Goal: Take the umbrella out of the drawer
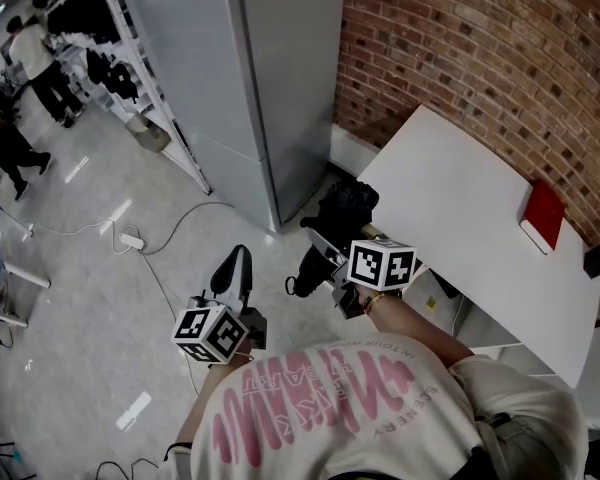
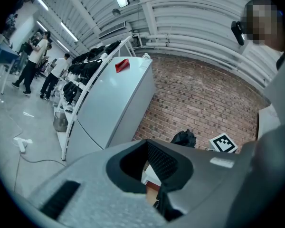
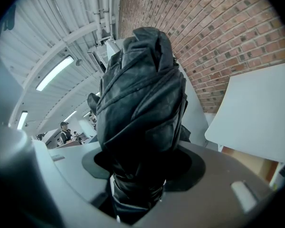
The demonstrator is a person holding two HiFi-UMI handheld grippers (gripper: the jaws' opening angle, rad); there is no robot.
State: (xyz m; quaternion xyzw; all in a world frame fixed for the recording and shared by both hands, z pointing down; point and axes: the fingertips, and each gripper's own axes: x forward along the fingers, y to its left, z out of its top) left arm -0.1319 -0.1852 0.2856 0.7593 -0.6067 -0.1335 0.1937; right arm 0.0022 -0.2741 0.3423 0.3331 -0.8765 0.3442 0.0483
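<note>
Folded umbrella (image 3: 140, 103) is clamped in right tongs (image 3: 137, 167); left tongs (image 2: 149, 144) are together, empty. Firm clamping is advised, with umbrella lifted clear of worktop (image 1: 460, 208) edge.

Left tongs (image 1: 234, 264) are held out level in front of the body, jaws pinched together with nothing in them. Right tongs (image 3: 137, 177) sit a bit further forward, tipped slightly down and clamped on the folded umbrella (image 3: 138, 94), with the right forearm (image 1: 420, 323) stretched out behind them.
</note>
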